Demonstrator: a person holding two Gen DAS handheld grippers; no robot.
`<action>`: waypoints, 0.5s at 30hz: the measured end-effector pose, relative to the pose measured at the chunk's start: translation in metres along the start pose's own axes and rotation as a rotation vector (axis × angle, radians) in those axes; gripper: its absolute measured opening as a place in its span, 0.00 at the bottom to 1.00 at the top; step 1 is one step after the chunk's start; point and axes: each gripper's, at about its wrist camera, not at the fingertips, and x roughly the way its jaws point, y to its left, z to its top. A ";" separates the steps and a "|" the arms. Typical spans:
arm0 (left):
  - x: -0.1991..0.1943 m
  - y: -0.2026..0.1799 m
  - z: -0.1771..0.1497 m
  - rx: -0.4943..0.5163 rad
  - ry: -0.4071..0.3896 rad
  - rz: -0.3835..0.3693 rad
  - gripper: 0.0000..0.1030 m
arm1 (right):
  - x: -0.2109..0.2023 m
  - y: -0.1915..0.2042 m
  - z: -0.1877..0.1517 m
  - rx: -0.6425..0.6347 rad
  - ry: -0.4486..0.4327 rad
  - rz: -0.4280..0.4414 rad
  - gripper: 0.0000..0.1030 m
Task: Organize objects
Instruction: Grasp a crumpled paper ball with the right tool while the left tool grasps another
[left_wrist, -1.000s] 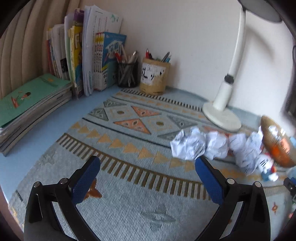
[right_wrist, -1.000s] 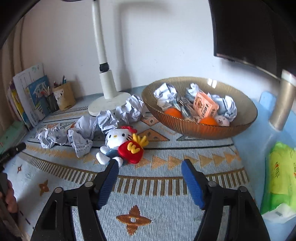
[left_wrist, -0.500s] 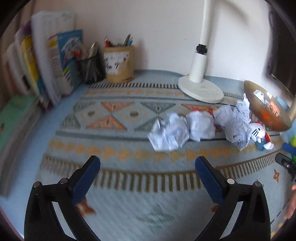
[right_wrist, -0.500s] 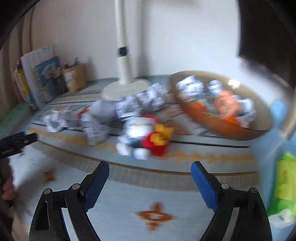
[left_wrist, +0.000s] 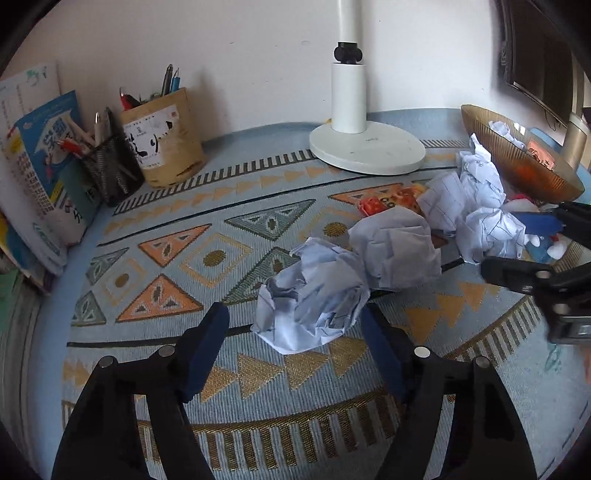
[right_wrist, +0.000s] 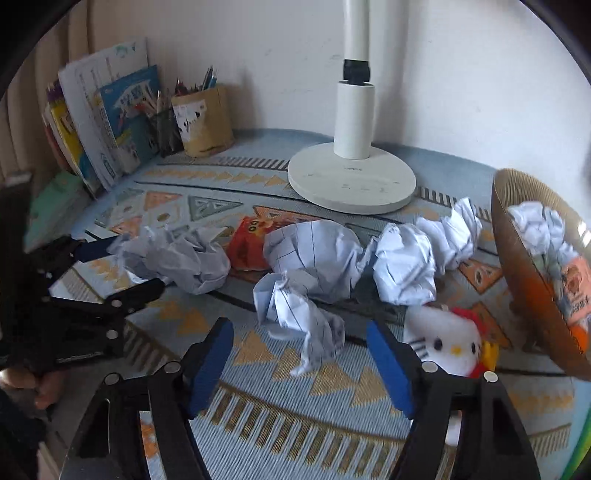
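Note:
Several crumpled paper balls lie in a row on the patterned mat. In the left wrist view my left gripper (left_wrist: 295, 332) is open, its blue pads on either side of the nearest paper ball (left_wrist: 314, 295), not touching it. In the right wrist view my right gripper (right_wrist: 299, 350) is open around another crumpled paper (right_wrist: 303, 314). A Hello Kitty plush (right_wrist: 447, 339) lies just right of it. A red snack packet (right_wrist: 245, 240) lies behind the papers. A brown bowl (right_wrist: 524, 295) with papers and snacks stands at the right.
A white lamp base (right_wrist: 351, 181) stands behind the papers. Pen holders (left_wrist: 162, 140) and upright books (left_wrist: 40, 166) line the back left by the wall. My left gripper shows at the left of the right wrist view (right_wrist: 110, 269).
Both grippers have moved forward and down to the paper balls. The left one has swung right onto the nearest ball; the right one has swung left from the plush to a paper.

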 end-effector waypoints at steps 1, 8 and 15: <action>-0.001 0.000 0.000 -0.003 -0.006 -0.002 0.64 | 0.003 0.002 0.001 -0.006 0.002 -0.010 0.64; -0.003 -0.001 0.001 -0.001 -0.031 0.010 0.35 | 0.007 -0.005 -0.007 0.047 -0.039 0.035 0.46; -0.016 0.004 -0.008 -0.060 -0.040 0.013 0.35 | -0.021 -0.007 -0.020 0.060 -0.078 0.087 0.45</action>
